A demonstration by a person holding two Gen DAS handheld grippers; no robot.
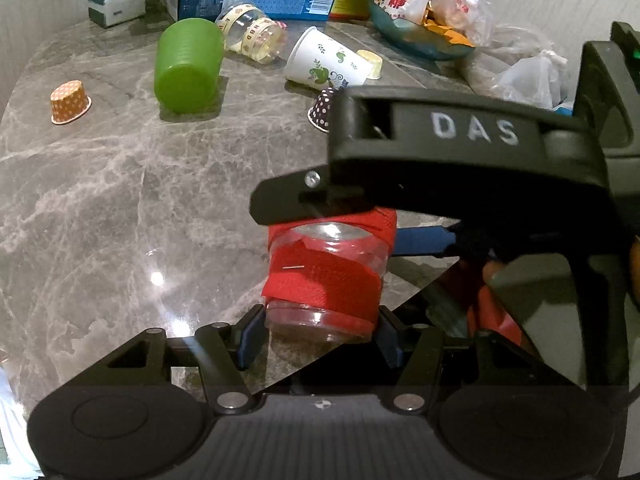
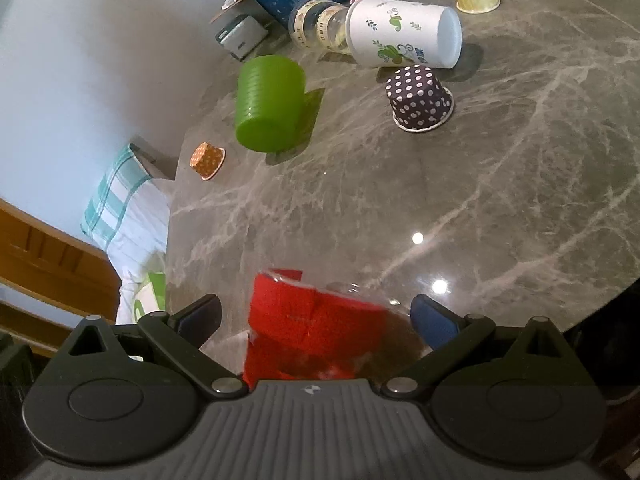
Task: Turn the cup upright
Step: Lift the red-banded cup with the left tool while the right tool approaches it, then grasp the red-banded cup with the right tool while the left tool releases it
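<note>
I have the cup (image 1: 324, 280), a clear one wrapped in red, sitting right between my left jaws (image 1: 320, 332). It is low over the table (image 1: 120, 208), and I cannot tell whether it rests there or hangs just above. The blue pads (image 1: 250, 338) sit against its two flanks at the near end with no gap that I can make out. I read that as the left jaws pinching the cup, narrowed to about its width. My guess is that the left side is there to steady it, so it cannot roll or skid while the other hand gets a purchase for the turn.

My right jaws (image 2: 316, 316) straddle the same cup from another angle. From the left camera I see one black finger lying across the cup's far end and a blue pad off to its other side. From the right camera the cup (image 2: 308, 328) is blurred, deep between the fingers and close to the body. There is clear daylight to each pad, so those jaws are spread wide and gripping nothing. I judge the wide spread leaves room to settle around the cup before squeezing.

I cannot say which end of the cup is the rim, since the wrap and the glare hide it.

The other cups, such as the green one (image 1: 188, 66), lie well ahead of both jaws and out of the way.
</note>
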